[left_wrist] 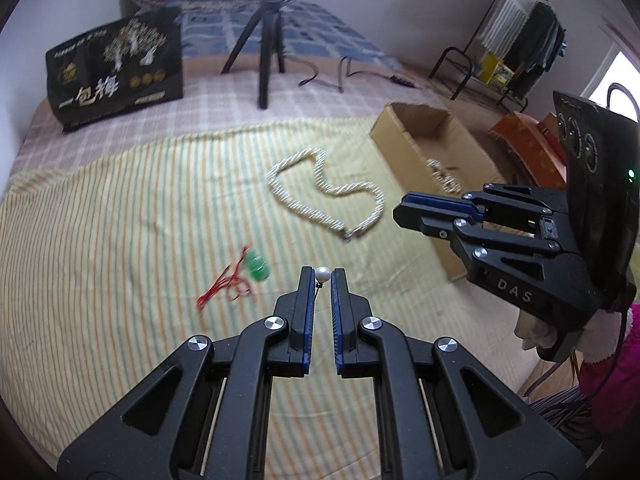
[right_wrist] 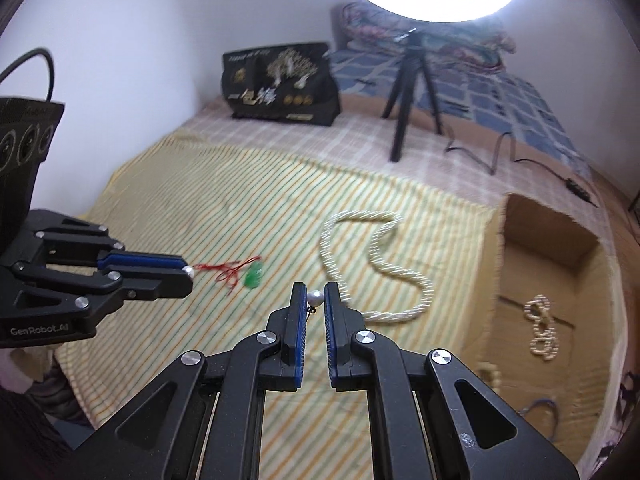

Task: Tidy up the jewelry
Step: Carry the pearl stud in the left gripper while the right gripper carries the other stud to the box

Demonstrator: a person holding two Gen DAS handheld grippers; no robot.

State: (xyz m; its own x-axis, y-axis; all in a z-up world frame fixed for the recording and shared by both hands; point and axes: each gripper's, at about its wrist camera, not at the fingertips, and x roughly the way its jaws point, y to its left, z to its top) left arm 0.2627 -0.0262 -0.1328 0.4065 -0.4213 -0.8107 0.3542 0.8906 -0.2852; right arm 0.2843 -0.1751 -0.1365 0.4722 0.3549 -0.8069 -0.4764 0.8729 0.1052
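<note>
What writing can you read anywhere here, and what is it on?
"DAS": on the right gripper.
"GenRobot.AI": on the left gripper.
"包梅": large characters on the black bag; its smaller print is too blurred to read.

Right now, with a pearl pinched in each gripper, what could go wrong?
1. Each pearl earring sits at the very fingertips of the left gripper and right gripper; it could pop out.
2. A dropped pearl may roll on the striped cloth, missing the cardboard box.
</note>
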